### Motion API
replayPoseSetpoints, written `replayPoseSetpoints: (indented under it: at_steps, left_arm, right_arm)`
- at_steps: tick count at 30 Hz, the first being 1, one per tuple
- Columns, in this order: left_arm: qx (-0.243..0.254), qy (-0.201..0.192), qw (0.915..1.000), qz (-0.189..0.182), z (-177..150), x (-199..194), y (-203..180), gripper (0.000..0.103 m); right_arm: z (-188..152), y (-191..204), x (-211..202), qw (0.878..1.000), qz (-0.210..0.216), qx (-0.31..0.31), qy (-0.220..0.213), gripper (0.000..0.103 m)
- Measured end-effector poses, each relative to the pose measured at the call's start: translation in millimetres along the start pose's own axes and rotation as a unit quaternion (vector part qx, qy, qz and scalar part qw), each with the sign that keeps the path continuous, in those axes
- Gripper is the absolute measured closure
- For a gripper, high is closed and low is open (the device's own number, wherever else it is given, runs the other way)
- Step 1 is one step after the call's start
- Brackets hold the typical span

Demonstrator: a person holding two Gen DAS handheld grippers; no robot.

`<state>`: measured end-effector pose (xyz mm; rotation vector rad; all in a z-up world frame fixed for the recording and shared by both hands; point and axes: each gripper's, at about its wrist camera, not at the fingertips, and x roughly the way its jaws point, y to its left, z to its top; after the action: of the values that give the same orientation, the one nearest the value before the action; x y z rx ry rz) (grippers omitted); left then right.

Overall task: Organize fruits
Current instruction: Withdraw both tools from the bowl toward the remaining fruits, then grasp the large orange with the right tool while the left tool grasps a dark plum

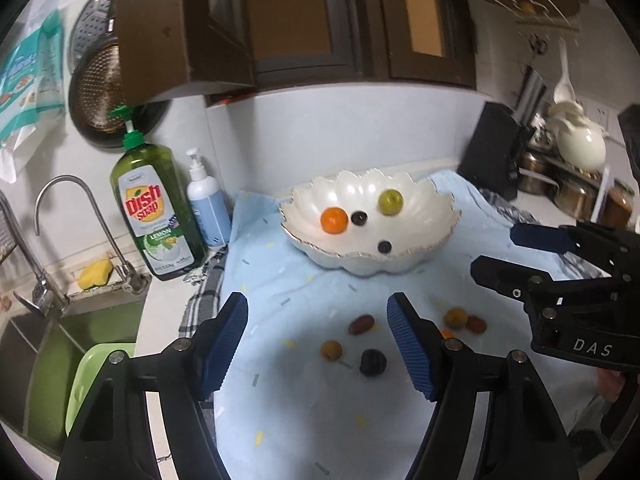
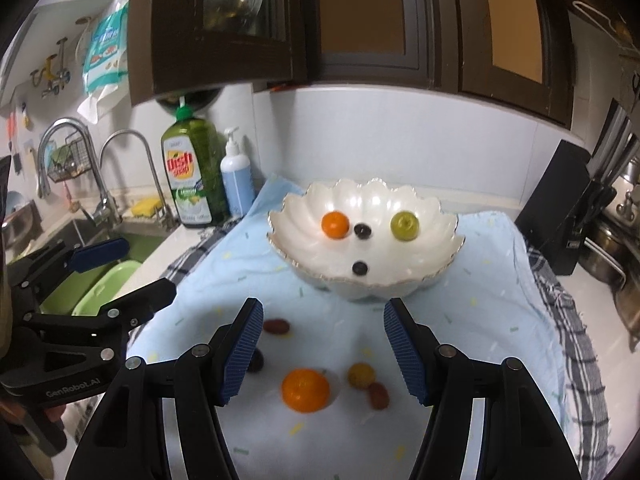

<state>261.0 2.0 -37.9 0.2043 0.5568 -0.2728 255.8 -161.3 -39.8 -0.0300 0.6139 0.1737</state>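
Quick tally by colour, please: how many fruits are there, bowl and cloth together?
Orange fruits: 2
Green fruit: 1
Dark fruits: 3
Red fruits: 2
Yellow fruits: 2
Total: 10

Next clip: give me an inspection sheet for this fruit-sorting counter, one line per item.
Surface: light blue cloth over a checked towel on the counter.
Job's things: white scalloped bowl holds an orange, a green fruit and two dark grapes; large orange, yellowish fruit and reddish and dark fruits lie on the cloth.
Clutter: dish soap bottle, pump bottle.
Grippers: left gripper open, empty; right gripper open, empty.
Cables: nothing seen.
Surroundings: sink, faucets, dark cabinets.
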Motion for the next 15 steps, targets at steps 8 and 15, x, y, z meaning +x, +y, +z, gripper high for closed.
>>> replayPoseSetpoints:
  at_steps: [8,15]
  left_arm:
    - [0.051,0.015,0.9983,-0.023,-19,13,-10,0.038]
    - [0.077,0.039,0.9953,-0.045,-35,31,-16,0.043]
  right_arm:
    - [-19,4,13,0.999,0.002,0.001,0.035,0.039]
    - [-33,8,26,0.998,0.002,-0.004,0.063,0.039]
